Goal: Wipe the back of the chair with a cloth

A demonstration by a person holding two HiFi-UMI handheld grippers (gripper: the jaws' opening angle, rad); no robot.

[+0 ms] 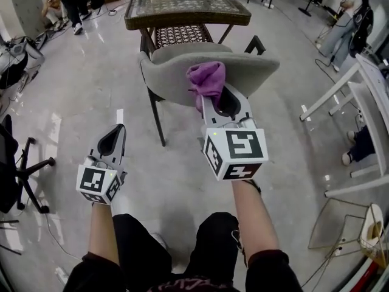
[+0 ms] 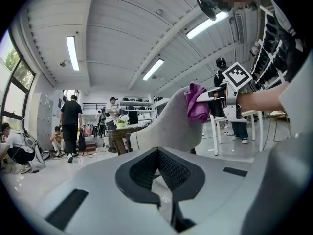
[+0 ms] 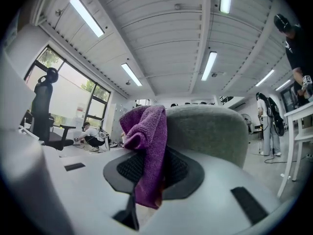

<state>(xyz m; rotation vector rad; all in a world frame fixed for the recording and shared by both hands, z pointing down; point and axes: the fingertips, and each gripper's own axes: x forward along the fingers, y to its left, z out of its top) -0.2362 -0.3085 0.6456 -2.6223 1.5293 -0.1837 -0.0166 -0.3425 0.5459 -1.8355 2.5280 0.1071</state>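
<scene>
Right gripper (image 1: 220, 99) clenched on purple cloth (image 1: 206, 78). Cloth bunched against top edge of grey chair back (image 1: 170, 78); probably touching, though hard to confirm from above. Left gripper (image 1: 114, 135) jaws together with nothing between them, held low at left, well apart from chair back. Table (image 1: 182, 18) just beyond.

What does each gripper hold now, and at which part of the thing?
The right gripper holds the purple cloth by one end, pinched between its fingers. The left gripper holds nothing.
</scene>
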